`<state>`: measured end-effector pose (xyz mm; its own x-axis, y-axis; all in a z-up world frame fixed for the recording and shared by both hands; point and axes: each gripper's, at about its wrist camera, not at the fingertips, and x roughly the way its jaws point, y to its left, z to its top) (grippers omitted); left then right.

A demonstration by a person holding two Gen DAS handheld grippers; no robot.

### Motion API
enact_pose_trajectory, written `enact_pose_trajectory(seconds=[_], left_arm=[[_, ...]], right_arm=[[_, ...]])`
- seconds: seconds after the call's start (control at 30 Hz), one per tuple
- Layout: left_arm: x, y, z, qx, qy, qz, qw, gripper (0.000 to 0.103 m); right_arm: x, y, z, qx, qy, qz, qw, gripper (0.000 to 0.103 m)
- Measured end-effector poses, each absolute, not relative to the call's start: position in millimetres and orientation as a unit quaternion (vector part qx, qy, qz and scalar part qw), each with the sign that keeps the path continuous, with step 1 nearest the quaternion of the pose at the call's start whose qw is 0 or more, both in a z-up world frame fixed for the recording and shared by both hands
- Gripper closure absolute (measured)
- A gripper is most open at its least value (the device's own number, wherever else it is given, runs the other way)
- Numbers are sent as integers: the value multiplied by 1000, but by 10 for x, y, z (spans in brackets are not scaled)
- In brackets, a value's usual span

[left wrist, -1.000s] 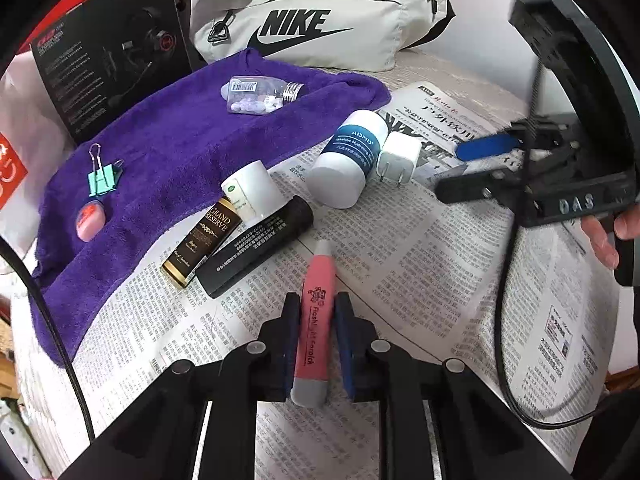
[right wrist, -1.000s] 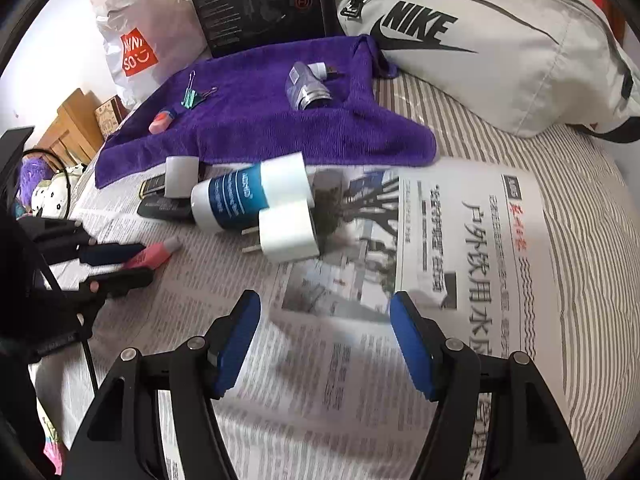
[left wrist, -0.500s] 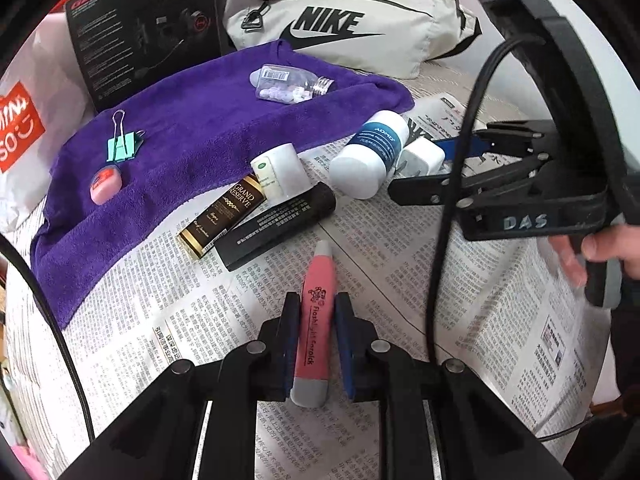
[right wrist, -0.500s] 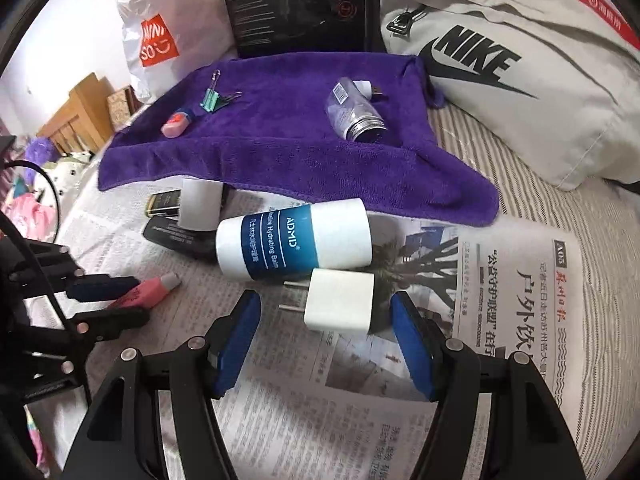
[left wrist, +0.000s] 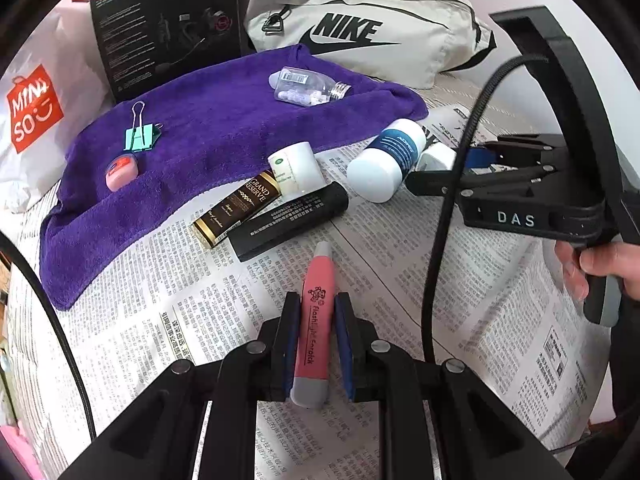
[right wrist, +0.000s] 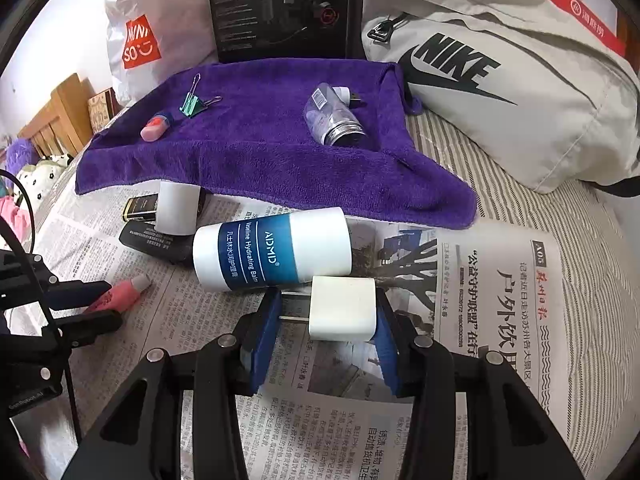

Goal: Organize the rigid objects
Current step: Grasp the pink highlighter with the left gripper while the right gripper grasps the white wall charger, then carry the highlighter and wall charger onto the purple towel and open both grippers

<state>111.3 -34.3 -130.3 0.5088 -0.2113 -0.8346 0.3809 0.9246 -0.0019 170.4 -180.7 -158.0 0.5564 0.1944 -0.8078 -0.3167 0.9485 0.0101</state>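
My left gripper (left wrist: 317,344) is shut on a pink tube (left wrist: 316,320) over the newspaper (left wrist: 168,304); the tube also shows in the right wrist view (right wrist: 120,294). My right gripper (right wrist: 326,332) is open, its fingers either side of a white charger plug (right wrist: 342,309) lying on the newspaper; the right pad looks to touch it. A white and blue ADMD bottle (right wrist: 272,254) lies just beyond the plug. A purple towel (left wrist: 216,136) holds a green binder clip (left wrist: 139,136), a small pink tin (left wrist: 121,166) and a clear pill bottle (left wrist: 308,90).
A small white jar (left wrist: 298,168), a brown Grand Reserve box (left wrist: 240,208) and a black tube (left wrist: 288,226) lie by the towel's edge. A Nike bag (right wrist: 500,68), a black headset box (right wrist: 280,8) and a Miniso bag (right wrist: 144,32) stand behind.
My right gripper has moved forward and left until its fingers straddle the charger plug, and has narrowed. My left gripper has kept hold of the pink tube and has swung a little leftward.
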Motion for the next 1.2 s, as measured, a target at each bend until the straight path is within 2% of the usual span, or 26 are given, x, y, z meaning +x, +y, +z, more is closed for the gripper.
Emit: enact_pose_trajectory(seconds=[0.3,0.67,1.2], left_arm=[[1143,-260,-1268,70,473,-172,861,86],[1162,-73,-1004,43,458,-162,873,86],[1659,539,-722,4,436,-108,893,86]], right_arm=[[1585,-1918,-1510,-71,458,151,873,59],[1556,-1980,-1158,-43,441,172,880,59],[2014,-1560,-889,-60,424,219,877,59]])
